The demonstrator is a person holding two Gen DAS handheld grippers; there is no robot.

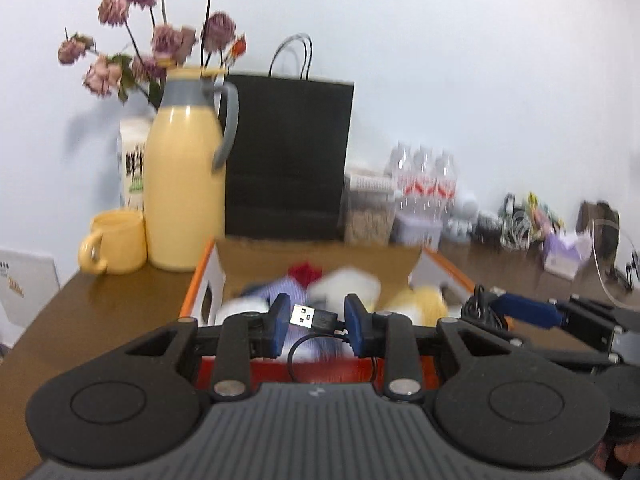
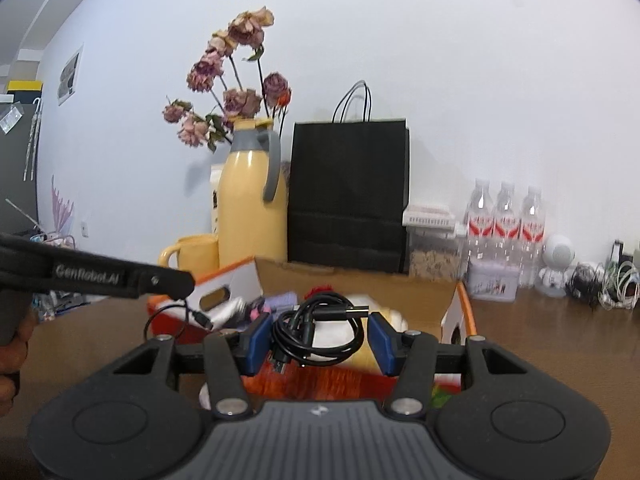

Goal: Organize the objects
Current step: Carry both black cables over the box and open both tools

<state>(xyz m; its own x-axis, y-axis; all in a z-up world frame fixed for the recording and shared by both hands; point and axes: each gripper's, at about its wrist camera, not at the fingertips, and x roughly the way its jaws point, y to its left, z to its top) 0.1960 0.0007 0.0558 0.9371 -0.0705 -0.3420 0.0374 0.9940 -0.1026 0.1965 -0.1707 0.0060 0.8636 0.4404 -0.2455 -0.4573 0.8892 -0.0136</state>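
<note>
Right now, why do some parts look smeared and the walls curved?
Left wrist view: the box contents and water bottles are motion-blurred, while the USB plug is sharp. Right wrist view: mostly crisp, with the coiled cable clear. Fisheye bends both.

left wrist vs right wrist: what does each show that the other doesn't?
Left wrist only: a USB plug between the left gripper fingers, and a purple tissue pack.
Right wrist only: a coiled black cable between the right gripper fingers, and a white toy robot.
Both: the yellow jug, black paper bag and open cardboard box.
</note>
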